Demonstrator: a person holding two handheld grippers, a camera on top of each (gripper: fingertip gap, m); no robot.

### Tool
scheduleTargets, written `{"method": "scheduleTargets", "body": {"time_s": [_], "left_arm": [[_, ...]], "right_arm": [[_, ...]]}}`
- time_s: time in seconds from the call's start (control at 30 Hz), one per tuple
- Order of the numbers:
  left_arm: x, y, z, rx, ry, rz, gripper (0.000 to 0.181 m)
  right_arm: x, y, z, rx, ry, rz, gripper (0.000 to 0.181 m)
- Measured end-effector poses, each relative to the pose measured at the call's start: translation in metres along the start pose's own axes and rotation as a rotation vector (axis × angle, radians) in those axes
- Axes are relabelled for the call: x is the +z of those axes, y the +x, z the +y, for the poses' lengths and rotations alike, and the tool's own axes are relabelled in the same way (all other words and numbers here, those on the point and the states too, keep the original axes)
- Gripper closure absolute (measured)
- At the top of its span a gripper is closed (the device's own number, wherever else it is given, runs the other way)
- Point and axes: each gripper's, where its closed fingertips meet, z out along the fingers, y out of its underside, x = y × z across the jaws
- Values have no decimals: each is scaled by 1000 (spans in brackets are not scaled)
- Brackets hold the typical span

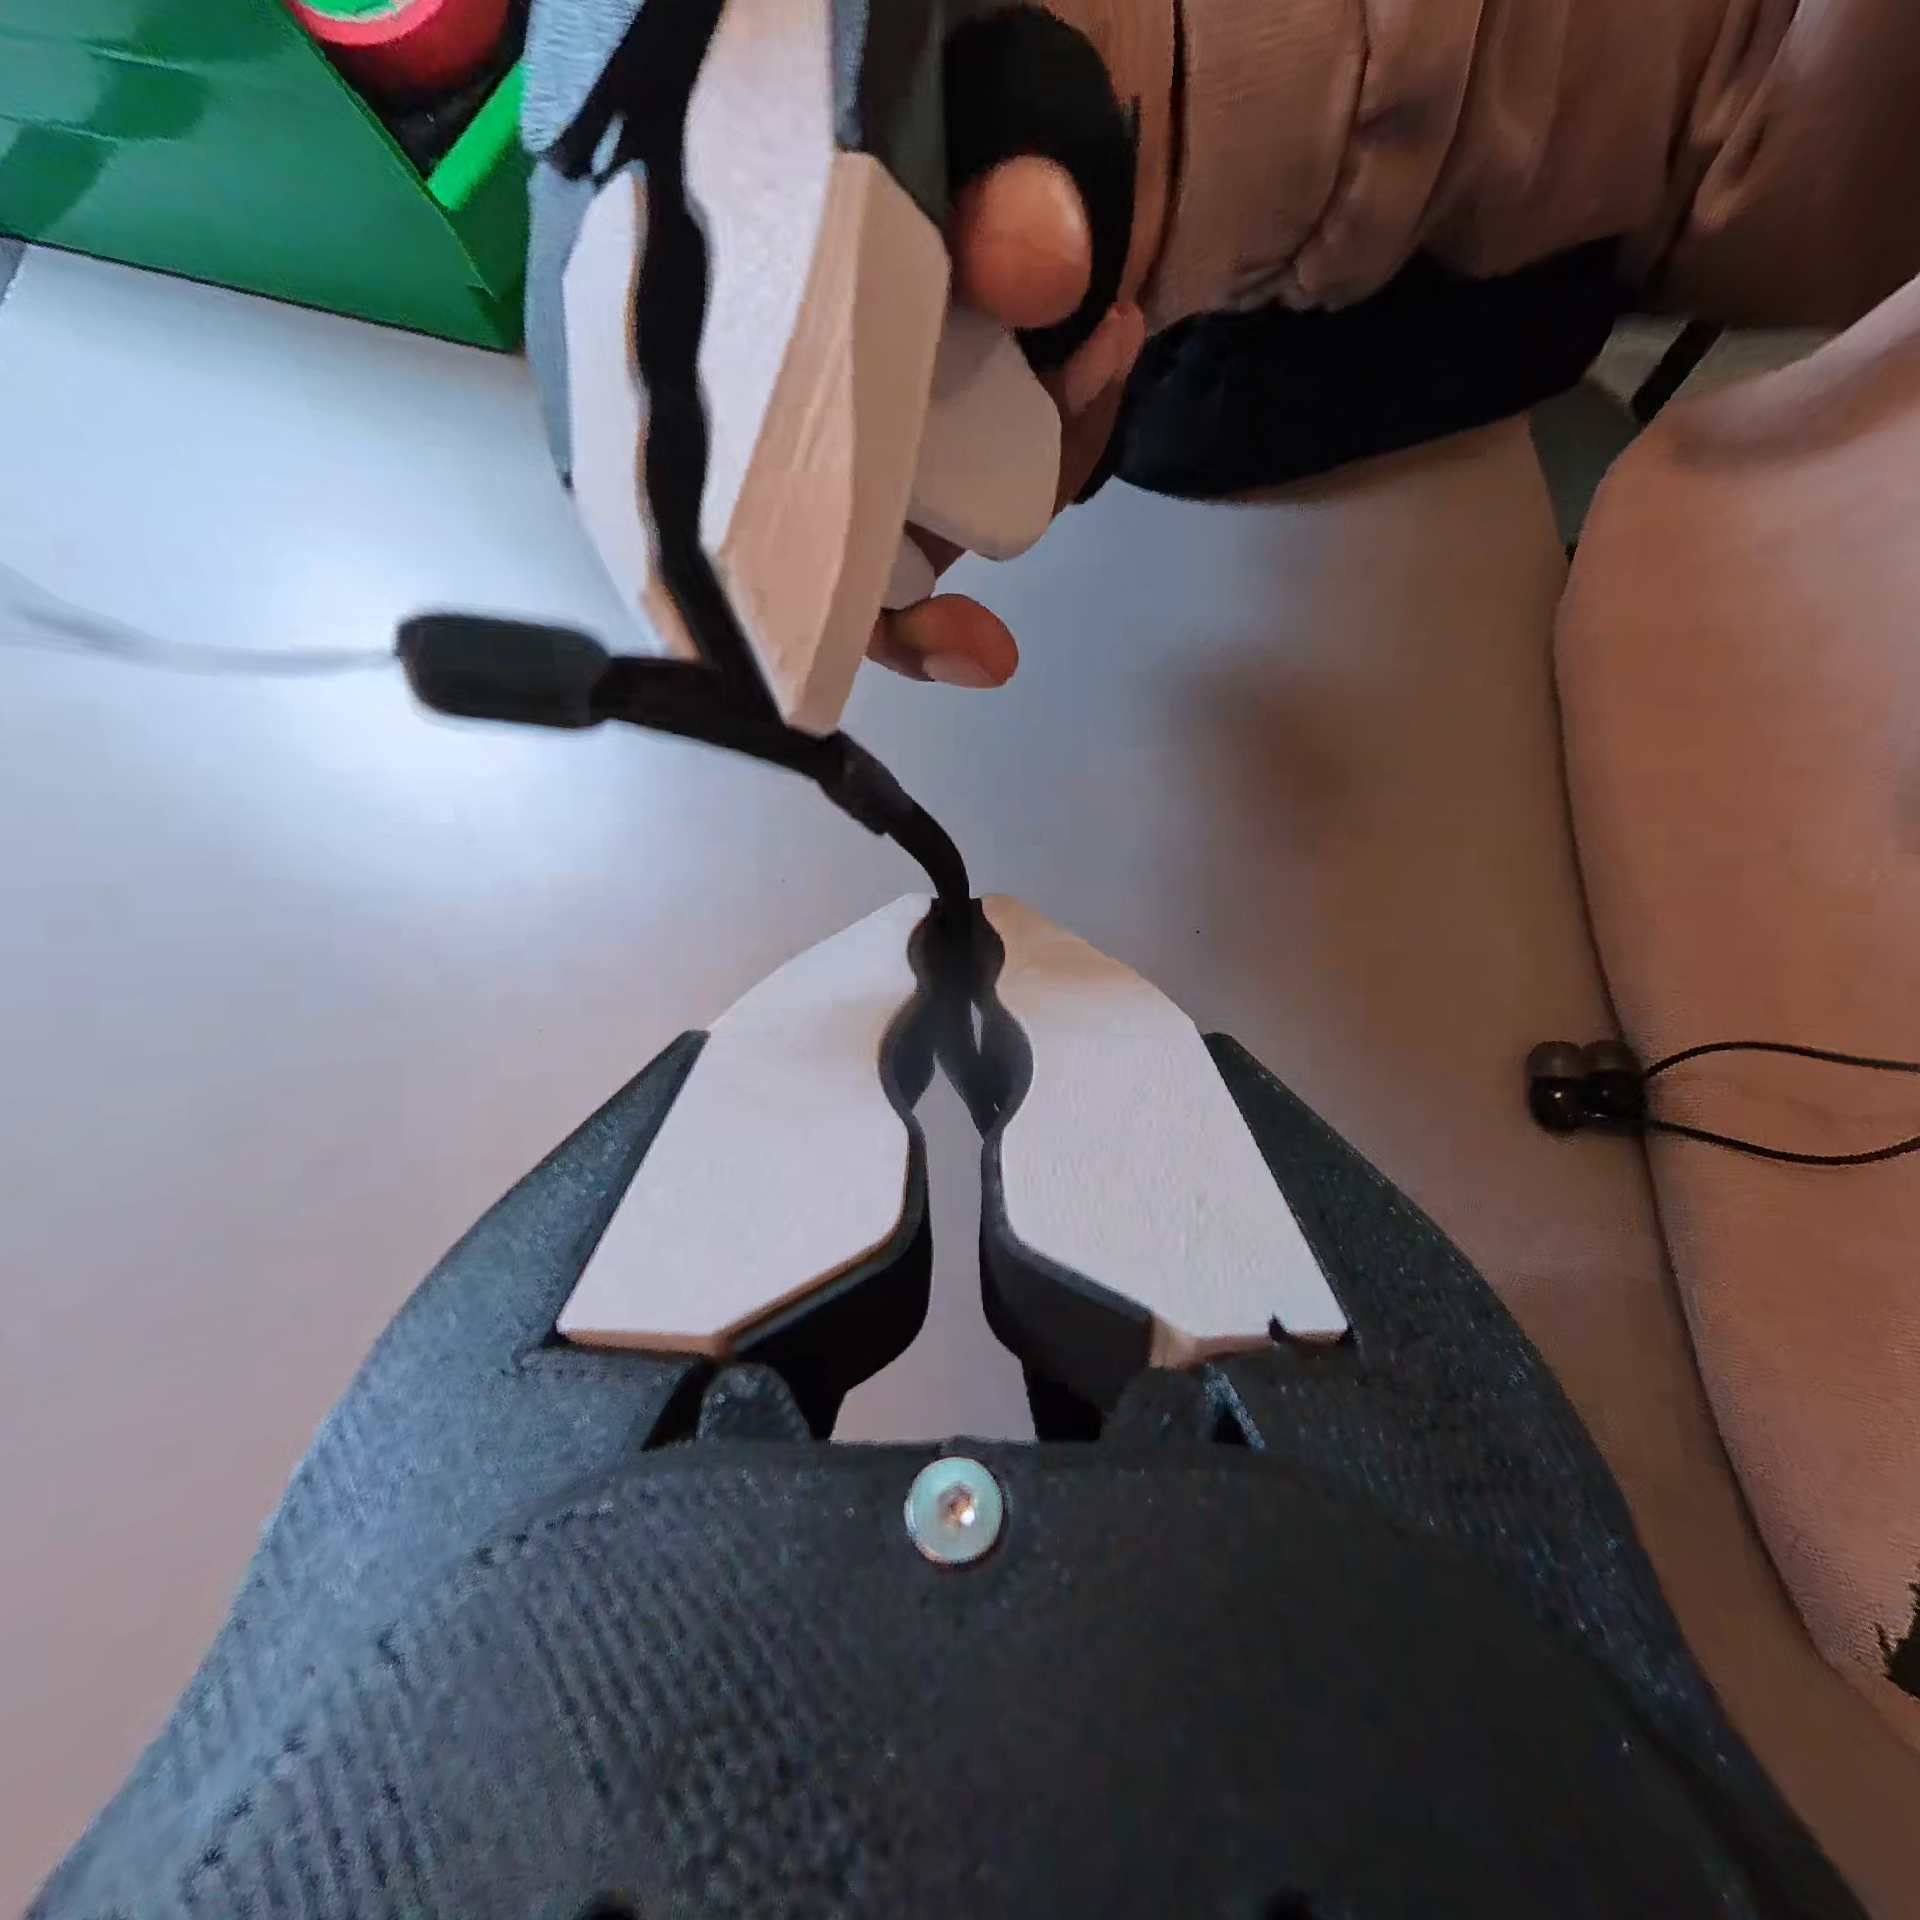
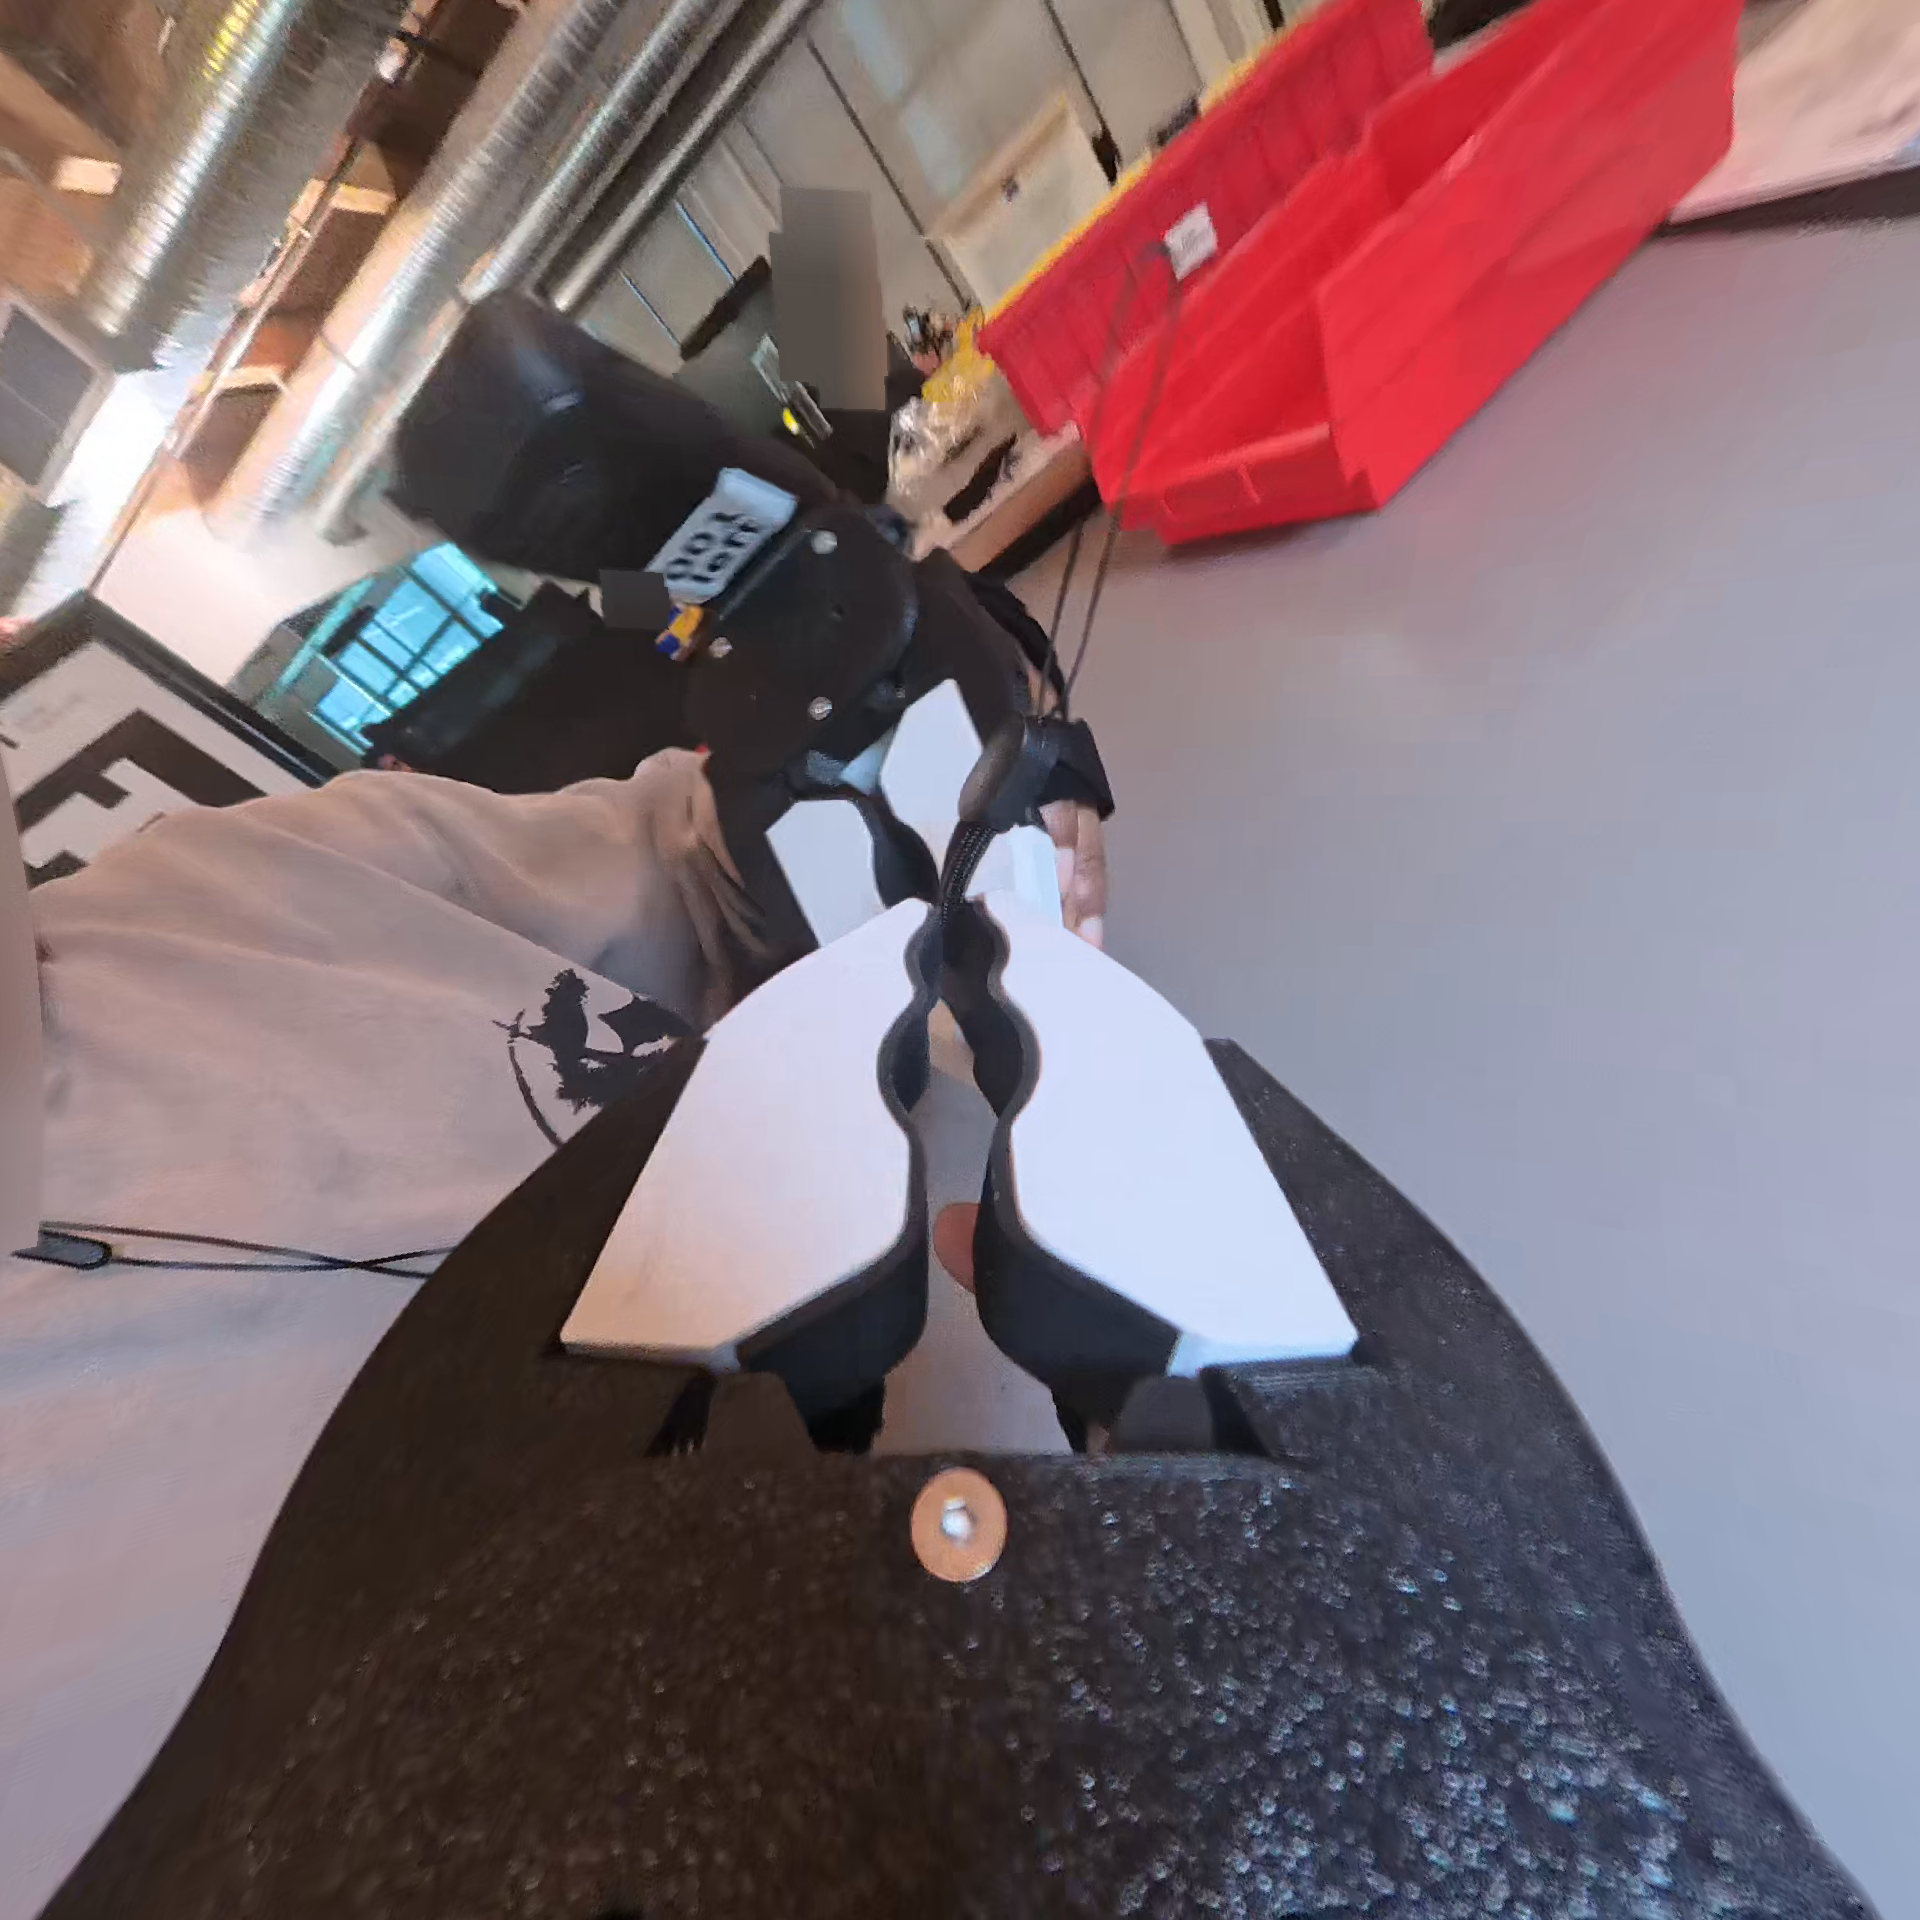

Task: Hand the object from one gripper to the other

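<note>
Both tongs pinch one black cord [image 1: 883, 821]. The left gripper [image 1: 954, 914] grips one end at its tips. The right gripper [image 2: 951, 914] grips the other.

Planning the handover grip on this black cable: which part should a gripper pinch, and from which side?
Pinch the braided cord just behind the thick black plug, coming square across it. The cord is thin enough for the fingertips to shut on, while the plug is bulkier. Both the left gripper and right gripper already pinch it that way.

Both wrist cameras look close along their tongs, facing each other, sharing the black cable [image 1: 883, 821] between.
</note>
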Motion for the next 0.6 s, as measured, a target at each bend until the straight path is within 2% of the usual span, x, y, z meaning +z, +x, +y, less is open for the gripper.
{"method": "scheduleTargets", "body": {"time_s": [0.07, 0.17, 0.23, 0.33, 0.47, 0.57, 0.6], "left_arm": [[-11, -6, -10, -70, 98, 24, 178], [-30, -15, -24, -184, 253, 81, 169], [-43, -21, -35, -257, 363, 110, 163], [-55, -28, -47, -327, 485, 132, 159], [-57, -23, -57, -326, 551, 162, 159], [-52, -20, -55, -275, 522, 136, 181], [-50, -21, -52, -257, 499, 108, 181]], "right_arm": [[-6, -3, -12, -68, 62, 10, 179], [-16, 2, -24, -256, 111, 139, 179], [-21, 8, -27, -387, 99, 240, 179], [-14, 6, -20, -462, 57, 277, 179], [5, 5, -2, -481, -19, 259, 179], [14, 9, 8, -500, -71, 271, 178], [14, 11, 9, -515, -76, 285, 179]]}}
